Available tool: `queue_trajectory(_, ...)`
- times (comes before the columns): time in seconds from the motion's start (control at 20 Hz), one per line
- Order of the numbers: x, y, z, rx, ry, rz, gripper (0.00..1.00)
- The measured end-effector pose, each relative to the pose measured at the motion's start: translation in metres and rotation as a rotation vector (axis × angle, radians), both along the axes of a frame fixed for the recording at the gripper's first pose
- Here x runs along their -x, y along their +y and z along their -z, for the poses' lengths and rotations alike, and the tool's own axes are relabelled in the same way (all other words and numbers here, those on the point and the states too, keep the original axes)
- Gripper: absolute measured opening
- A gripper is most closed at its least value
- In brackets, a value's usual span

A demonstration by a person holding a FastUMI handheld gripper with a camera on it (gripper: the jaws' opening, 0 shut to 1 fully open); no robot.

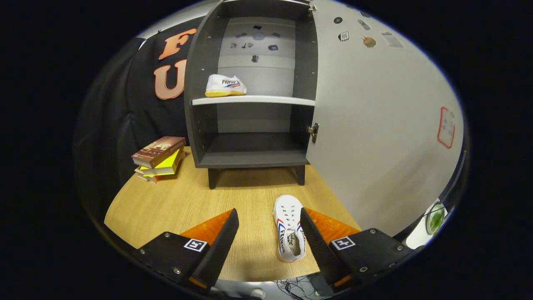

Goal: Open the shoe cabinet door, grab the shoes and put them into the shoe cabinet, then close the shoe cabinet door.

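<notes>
The dark grey shoe cabinet [200, 83] stands on the wooden table with its pale door [374, 125] swung wide open to the right. One white shoe [225, 86] sits on the white middle shelf [270, 100], toward its left end. The bottom compartment [254, 152] is bare. A second white shoe [290, 227] lies on the table, toe pointing at the cabinet, between my fingers and close against the right finger. My gripper [270, 223] is open and hovers over the table's near edge, with neither finger pressing on the shoe.
Three stacked books [159, 159] lie on the table left of the cabinet. The open door blocks the right side. Bare wooden tabletop [166, 204] spreads between the books and my fingers. Cables [291, 287] hang below the near edge.
</notes>
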State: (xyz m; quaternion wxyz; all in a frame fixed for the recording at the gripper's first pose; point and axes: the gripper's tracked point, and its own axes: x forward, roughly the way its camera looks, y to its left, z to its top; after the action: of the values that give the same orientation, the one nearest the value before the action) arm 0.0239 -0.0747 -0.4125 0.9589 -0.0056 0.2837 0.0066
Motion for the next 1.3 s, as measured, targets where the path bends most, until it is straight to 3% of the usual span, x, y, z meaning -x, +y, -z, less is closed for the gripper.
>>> queue_trajectory(0.3, -0.015, -0.003, 0.069, 0.029, 0.150, -0.038, 0.91)
queue_trajectory(0.5, -0.020, -0.017, 0.110, 0.035, 0.239, -0.014, 0.74)
queue_trajectory(0.7, -0.022, -0.022, 0.136, 0.013, 0.305, -0.005, 0.48)
queue_trajectory(0.9, -0.022, -0.029, 0.154, 0.044, 0.362, -0.006, 0.35)
queue_trajectory(1.2, -0.024, -0.025, 0.154, -0.032, 0.377, 0.021, 0.04)
queue_trajectory(1.3, -0.026, -0.024, 0.150, -0.073, 0.373, 0.036, 0.00)
